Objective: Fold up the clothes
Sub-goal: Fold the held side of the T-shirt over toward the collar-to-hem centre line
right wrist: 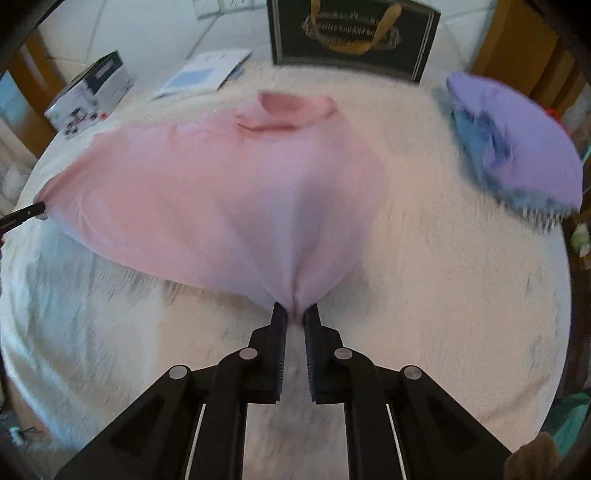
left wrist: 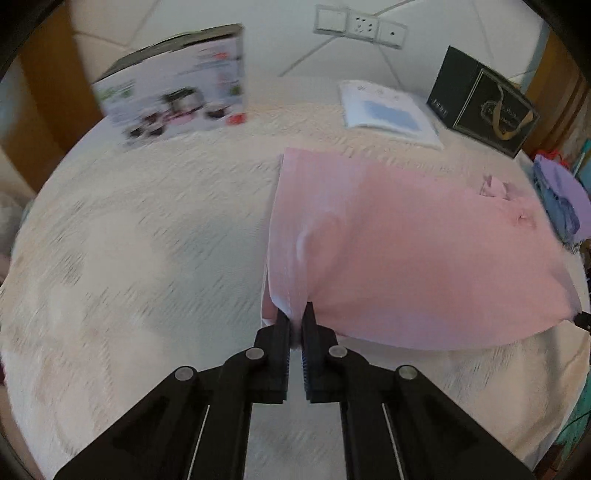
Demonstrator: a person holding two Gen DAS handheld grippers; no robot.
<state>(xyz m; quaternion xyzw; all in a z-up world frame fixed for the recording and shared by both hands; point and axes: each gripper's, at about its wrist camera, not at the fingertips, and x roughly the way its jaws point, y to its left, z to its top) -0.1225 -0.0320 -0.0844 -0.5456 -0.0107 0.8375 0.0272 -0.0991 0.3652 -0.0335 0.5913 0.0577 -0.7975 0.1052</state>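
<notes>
1. Pink shirt (right wrist: 221, 192) lies spread on a cream textured bed cover (right wrist: 443, 295); in the right wrist view it fills the middle of the frame, collar at the top centre, hem at the bottom, so its long axis runs up and down the frame

2. In the left wrist view the same shirt sits at centre right, collar toward the right edge, its long axis running left to right

3. Left claw (left wrist: 295, 321) is pinched narrow on a hem corner of the shirt, at lower centre of its own view

4. Right claw (right wrist: 295, 317) is likewise closed narrow on bunched hem fabric, which gathers into a fold between its fingers

5. One black box (right wrist: 351, 33) with a gold strap stands at top centre of the right view; its pale lettering is too blurred to read

6. One printed carton (left wrist: 173, 88) showing cookware stands at upper left of the left view; its text is unreadable

7. One white and blue booklet (left wrist: 388, 110) lies flat between them

8. One pile of lilac and blue clothes (right wrist: 517, 147) sits at upper right of the right view

9. Wall sockets (left wrist: 360, 24) show at top centre of the left view
</notes>
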